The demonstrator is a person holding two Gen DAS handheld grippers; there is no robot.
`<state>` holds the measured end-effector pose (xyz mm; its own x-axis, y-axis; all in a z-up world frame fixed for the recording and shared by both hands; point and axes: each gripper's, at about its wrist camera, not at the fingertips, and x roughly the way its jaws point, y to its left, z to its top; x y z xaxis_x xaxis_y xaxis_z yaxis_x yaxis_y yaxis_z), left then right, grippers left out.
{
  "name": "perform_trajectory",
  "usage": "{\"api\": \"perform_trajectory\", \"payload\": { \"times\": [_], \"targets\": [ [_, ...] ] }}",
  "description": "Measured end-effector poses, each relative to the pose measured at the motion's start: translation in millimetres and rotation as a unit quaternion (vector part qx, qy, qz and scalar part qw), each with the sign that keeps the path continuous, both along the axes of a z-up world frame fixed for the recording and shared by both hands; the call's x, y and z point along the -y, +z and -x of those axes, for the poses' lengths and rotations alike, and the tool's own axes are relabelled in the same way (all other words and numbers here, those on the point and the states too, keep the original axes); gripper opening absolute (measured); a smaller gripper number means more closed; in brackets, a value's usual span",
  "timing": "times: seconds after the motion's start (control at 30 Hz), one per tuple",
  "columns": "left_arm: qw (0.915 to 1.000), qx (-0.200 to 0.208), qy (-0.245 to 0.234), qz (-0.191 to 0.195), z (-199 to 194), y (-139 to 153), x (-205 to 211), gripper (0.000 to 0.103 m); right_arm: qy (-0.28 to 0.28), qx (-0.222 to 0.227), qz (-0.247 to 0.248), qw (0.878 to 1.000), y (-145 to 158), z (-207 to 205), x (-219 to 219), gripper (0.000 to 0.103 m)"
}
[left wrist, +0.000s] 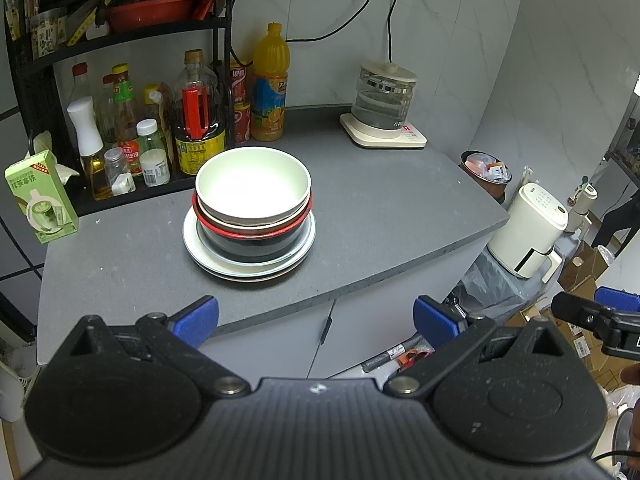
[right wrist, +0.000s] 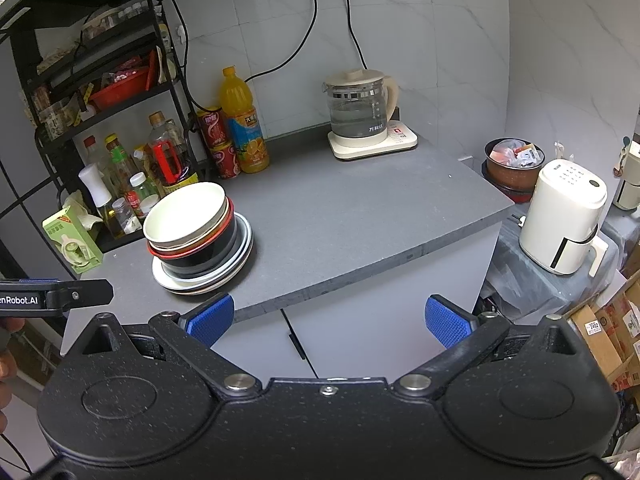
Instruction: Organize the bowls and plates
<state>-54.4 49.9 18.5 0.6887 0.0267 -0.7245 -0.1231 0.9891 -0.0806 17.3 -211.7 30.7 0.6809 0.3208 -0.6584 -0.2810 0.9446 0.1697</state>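
Both the left gripper (left wrist: 316,320) and right gripper (right wrist: 328,320) hang spread and empty near the counter (left wrist: 380,208), bowls (left wrist: 253,190) nested on plates (left wrist: 248,268); stacking looks done, so next likely withdrawal.

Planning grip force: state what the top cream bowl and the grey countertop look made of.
Round cream bowl: probably glazed ceramic or melamine, judging by its smooth, softly glossy inside. Grey countertop: matte, finely speckled slab, likely stone or composite.
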Motion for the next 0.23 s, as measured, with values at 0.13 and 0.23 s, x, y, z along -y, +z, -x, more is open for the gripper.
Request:
{"api": "perform_trajectory", "payload": {
  "times": [0.13,0.23],
  "targets": [
    [1.0,-0.002,0.0,-0.002,-0.5,-0.8,0.5,0.103,0.0,-0.001,0.0,1.0,-0.6,-0.4,0.1,0.103],
    [1.0,-0.005,0.0,0.0,-2.1,-1.4,-0.7,0.103,0.0,-0.002,0.0,1.0,-2.4,0.3,-0.4,0.103]
  ]
}}
